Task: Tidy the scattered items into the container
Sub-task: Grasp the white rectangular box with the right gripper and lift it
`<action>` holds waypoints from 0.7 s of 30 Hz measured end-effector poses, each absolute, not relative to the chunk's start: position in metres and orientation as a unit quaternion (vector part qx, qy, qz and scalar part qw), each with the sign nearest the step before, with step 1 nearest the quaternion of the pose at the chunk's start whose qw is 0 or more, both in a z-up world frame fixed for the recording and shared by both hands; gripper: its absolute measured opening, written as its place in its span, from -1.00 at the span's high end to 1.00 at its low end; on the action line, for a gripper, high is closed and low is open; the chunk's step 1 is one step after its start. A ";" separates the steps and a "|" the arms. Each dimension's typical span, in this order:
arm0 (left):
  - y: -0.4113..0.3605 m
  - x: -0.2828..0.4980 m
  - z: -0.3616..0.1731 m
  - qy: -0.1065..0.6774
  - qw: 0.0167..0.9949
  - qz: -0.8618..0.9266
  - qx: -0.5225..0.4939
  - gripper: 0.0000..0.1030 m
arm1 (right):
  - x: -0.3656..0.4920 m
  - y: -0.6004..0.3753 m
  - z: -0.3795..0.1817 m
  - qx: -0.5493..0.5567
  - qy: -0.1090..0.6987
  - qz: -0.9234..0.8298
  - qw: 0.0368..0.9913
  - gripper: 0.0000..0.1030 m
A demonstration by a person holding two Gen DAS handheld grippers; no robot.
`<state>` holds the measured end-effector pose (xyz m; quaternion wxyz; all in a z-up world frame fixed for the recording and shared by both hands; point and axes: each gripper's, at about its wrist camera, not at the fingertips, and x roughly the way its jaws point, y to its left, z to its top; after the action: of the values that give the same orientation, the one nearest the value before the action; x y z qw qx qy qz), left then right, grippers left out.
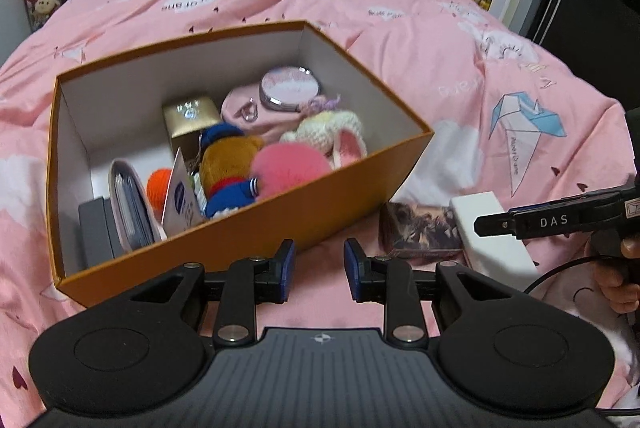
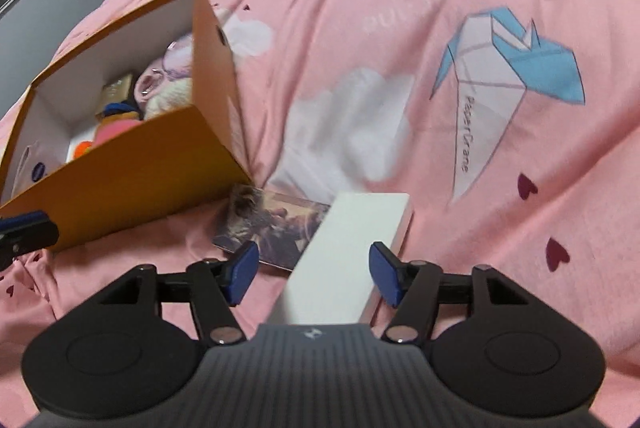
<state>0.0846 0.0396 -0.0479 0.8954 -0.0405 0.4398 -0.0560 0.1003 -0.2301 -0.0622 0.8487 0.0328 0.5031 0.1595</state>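
Lying on the pink bed cover just beside the orange box (image 1: 224,228), a white box (image 2: 352,248) and a printed card box (image 2: 276,224) remain outside. The orange box already holds plush toys, a compact mirror and other small items. The right tongs (image 2: 314,276) straddle the white box, pads clear of it. The left tongs (image 1: 319,268) stand apart, empty.

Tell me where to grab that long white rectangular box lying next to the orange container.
Grip the long white rectangular box across its two long sides, near the close end, coming from above. It is narrow across, and the right gripper already has open jaws straddling it. The picture-printed flat box lies against its left side.
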 end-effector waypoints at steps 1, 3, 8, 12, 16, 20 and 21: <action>0.040 0.085 -0.049 0.442 0.895 -0.054 -0.042 0.40 | 0.101 -0.229 -0.064 0.033 0.503 0.163 0.848 -0.28; 0.042 0.085 -0.050 0.445 0.893 -0.050 -0.044 0.39 | 0.103 -0.227 -0.067 0.028 0.501 0.169 0.848 -0.33; 0.046 0.086 -0.053 0.450 0.891 -0.042 -0.046 0.37 | 0.101 -0.223 -0.065 -0.002 0.494 0.150 0.856 -0.32; 0.049 0.087 -0.057 0.456 0.888 -0.038 -0.048 0.37 | 0.100 -0.226 -0.061 -0.036 0.487 0.135 0.862 -0.32; 0.049 0.087 -0.059 0.457 0.887 -0.040 -0.048 0.36 | 0.106 -0.231 -0.074 -0.054 0.517 0.132 0.844 -0.46; 0.050 0.087 -0.060 0.459 0.886 -0.039 -0.050 0.36 | 0.109 -0.235 -0.083 -0.023 0.526 0.157 0.835 -0.46; 0.051 0.087 -0.060 0.460 0.886 -0.038 -0.050 0.36 | 0.110 -0.234 -0.085 -0.017 0.530 0.165 0.831 -0.46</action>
<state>0.0868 0.0506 -0.0605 0.8856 -0.0503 0.4602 -0.0380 0.1100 -0.2340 -0.0848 0.8313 -0.0173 0.5304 0.1652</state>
